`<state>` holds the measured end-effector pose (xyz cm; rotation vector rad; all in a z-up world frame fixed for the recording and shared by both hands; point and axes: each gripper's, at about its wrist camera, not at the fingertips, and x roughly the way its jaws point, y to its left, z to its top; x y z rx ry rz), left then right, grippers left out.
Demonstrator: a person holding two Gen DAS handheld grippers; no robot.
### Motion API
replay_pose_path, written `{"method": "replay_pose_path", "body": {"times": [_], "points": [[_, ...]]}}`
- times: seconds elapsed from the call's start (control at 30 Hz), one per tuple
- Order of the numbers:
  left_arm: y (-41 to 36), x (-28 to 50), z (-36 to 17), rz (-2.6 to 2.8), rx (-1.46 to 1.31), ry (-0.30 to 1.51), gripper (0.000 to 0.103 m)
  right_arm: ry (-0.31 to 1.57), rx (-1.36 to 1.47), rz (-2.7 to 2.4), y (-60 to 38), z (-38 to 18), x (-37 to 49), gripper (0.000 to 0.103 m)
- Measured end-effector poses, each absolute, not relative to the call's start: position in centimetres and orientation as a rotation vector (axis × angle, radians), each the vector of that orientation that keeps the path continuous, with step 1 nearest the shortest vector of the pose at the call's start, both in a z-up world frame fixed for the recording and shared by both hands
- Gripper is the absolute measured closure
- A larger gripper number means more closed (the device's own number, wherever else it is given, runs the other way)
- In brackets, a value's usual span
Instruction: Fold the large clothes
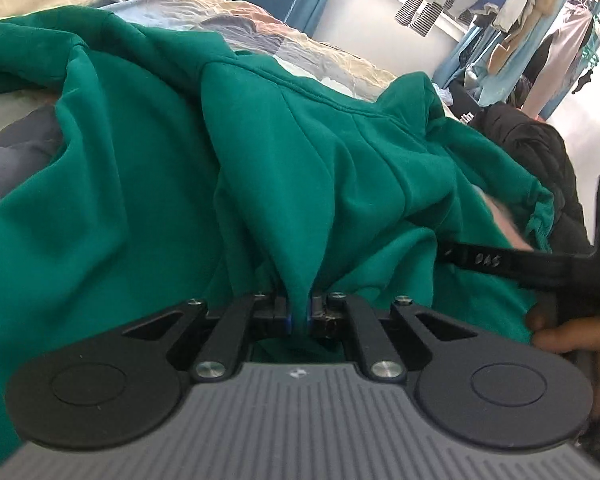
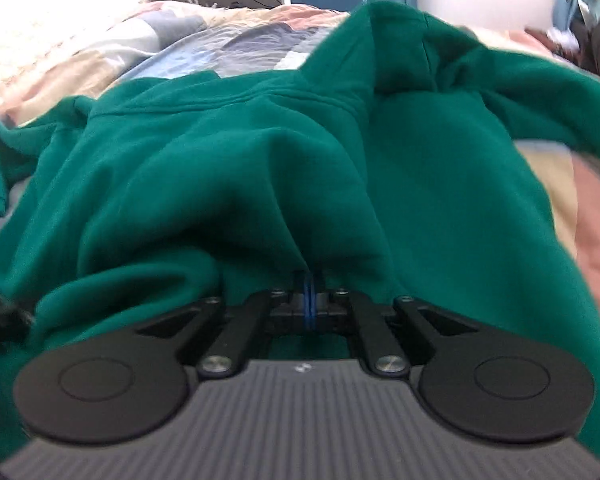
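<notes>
Ahead of the black jaws lies a plain teal-green fleece sweatshirt (image 1: 148, 184) on a pastel patchwork quilted bedspread (image 2: 100, 52).

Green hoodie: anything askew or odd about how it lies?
Yes. The hoodie lies bunched and creased on the quilt, not spread flat. The left tool pinches a fold that tents up; the right tool is shut at another fold. No damage visible.

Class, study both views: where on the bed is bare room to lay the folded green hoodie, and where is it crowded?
Bare quilt lies beyond the hoodie, toward the wall, and a strip shows to its right. The near side is crowded: both tongs pinch the hoodie, with dark clothes beside it.
</notes>
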<state>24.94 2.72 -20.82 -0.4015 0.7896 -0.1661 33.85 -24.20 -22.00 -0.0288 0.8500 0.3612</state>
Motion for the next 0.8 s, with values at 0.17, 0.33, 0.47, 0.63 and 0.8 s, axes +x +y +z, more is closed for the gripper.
{"method": "replay_pose_path", "body": {"times": [0.17, 0.33, 0.47, 0.63, 0.8], "points": [[3.9, 23.7, -19.6, -0.207, -0.433, 0.714, 0.088, 0.792, -0.047, 0.33, -23.9, -20.4, 33.2, 0.097], [5.3, 21.8, -16.8, -0.25, -0.456, 0.589, 0.057, 0.687, 0.01, 0.346, -24.6, -17.6, 31.9, 0.096], [6.9, 21.1, -15.2, -0.231, -0.473, 0.51, 0.054, 0.649, 0.105, 0.367, -25.2, -16.3, 32.0, 0.056], [8.7, 22.8, -14.2, -0.21, -0.503, 0.478, 0.054, 0.599, 0.125, 0.418, -23.9, -15.9, 32.4, 0.049], [9.2, 25.4, -14.5, -0.201, -0.534, 0.483, 0.054, 0.556, 0.111, 0.47, -22.6, -16.5, 32.4, 0.05]]}}
